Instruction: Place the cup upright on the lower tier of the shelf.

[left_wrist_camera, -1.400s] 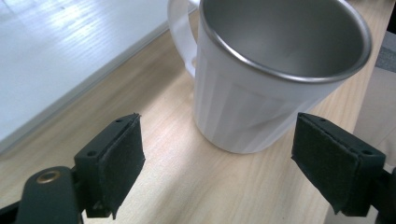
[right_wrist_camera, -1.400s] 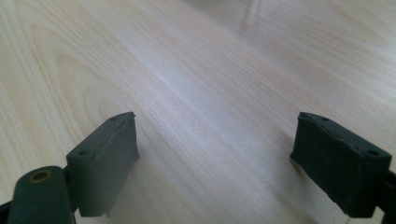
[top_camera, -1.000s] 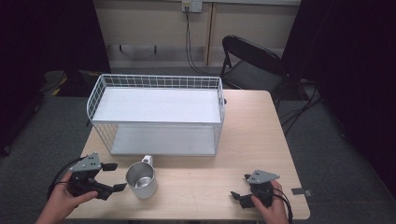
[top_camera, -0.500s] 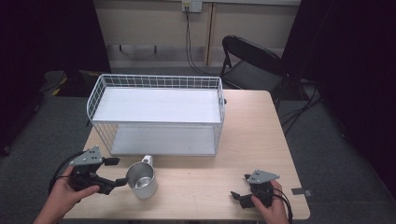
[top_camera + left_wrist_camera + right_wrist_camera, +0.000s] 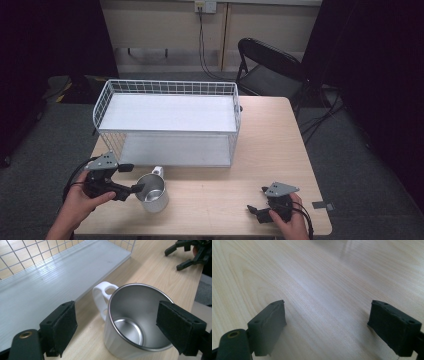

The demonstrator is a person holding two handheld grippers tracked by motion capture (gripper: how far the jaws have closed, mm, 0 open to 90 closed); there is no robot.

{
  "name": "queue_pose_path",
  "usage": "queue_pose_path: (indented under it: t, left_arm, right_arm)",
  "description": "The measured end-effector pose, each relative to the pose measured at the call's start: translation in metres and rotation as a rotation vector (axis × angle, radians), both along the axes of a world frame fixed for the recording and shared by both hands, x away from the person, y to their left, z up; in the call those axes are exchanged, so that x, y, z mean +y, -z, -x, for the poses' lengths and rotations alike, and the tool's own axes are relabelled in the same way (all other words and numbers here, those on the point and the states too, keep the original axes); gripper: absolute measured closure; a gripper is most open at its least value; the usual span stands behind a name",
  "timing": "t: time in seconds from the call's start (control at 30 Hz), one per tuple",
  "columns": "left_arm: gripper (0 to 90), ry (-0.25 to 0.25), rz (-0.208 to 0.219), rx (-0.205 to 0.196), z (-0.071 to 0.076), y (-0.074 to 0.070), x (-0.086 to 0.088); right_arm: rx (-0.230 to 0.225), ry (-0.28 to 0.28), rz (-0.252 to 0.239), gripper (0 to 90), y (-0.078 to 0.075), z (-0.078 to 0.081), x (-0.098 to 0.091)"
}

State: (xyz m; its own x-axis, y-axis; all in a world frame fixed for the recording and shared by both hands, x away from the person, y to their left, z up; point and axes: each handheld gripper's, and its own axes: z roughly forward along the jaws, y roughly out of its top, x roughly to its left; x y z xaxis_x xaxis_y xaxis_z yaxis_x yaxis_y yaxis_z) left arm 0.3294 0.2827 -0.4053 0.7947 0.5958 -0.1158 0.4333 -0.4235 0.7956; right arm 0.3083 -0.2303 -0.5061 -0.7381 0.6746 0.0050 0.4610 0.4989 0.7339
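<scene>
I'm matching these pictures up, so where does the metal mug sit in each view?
High view: the metal mug stands at lower left on the table, just in front of the wire rack, beside the left gripper.
Left gripper view: the mug sits centre-right, between the open jaws.
Right gripper view: not in it; bare tabletop.
Shared landmark: the mug's white handle, facing the rack.

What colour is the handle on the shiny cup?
White. The handle on the steel mug shows best in the left gripper view.
</scene>
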Motion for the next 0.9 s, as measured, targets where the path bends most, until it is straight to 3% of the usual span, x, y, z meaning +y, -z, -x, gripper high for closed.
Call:
queue_pose_path:
  t: [0.3,0.53,0.7,0.9]
  left_arm:
    - [17.2,0.01,-0.004,0.007,-0.003,0.009,-0.009]
    - [29.3,0.023,-0.026,-0.032,-0.004,0.017,-0.018]
    - [36.9,0.019,-0.011,-0.032,-0.005,0.021,-0.019]
    - [39.3,0.039,-0.022,-0.041,-0.004,0.024,-0.021]
  right_arm:
    - [0.0,0.0,0.0,13.4,0.0,0.0,0.0]
    - [0.0,0.0,0.0,13.4,0.0,0.0,0.0]
    - [0.0,0.0,0.0,13.3,0.0,0.0,0.0]
    - [0.001,-0.002,-0.001,13.2,0.0,0.0,0.0]
